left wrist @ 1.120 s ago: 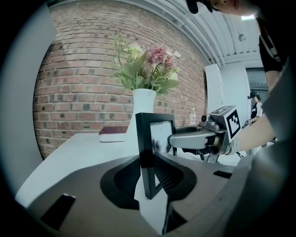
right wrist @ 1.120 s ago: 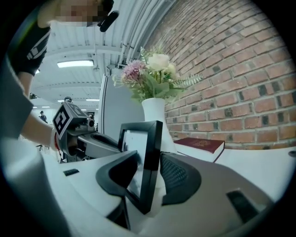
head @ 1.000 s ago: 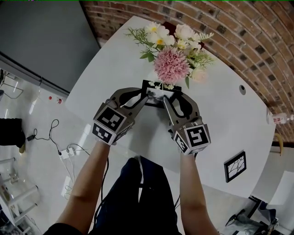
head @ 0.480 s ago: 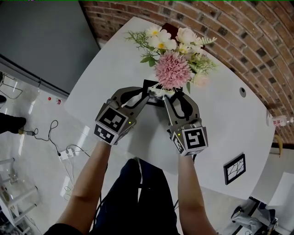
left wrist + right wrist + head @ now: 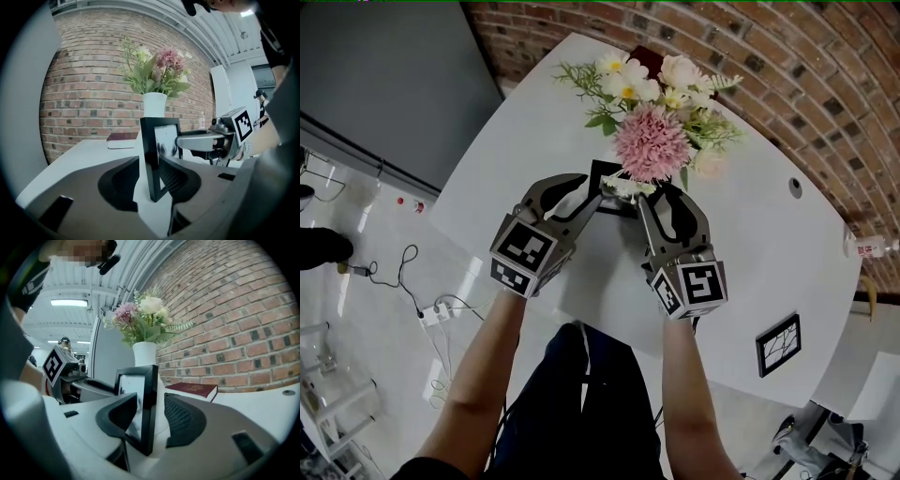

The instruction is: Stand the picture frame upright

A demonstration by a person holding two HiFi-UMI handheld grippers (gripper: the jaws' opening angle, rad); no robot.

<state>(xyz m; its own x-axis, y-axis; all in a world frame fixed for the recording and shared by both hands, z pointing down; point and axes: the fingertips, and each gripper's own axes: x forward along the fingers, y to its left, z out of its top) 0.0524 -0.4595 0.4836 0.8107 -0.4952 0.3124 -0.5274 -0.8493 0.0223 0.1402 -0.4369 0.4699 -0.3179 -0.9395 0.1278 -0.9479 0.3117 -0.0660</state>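
The picture frame [image 5: 604, 178] looks light, stiff, glass-fronted and tippy; grip its 2 side edges. The left hand-held gripper [image 5: 586, 191] and right hand-held gripper [image 5: 662, 195], jaws just opened wider, straddle those edges, released.

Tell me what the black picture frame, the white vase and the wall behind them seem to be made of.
Black rectangular picture frame: probably painted wood or plastic with a matte finish, since its edges are flat and evenly black. The pane may be glass.
White vase: likely ceramic, with a smooth, even white surface.
Red brick wall: bare brick, rough, with pale mortar lines.
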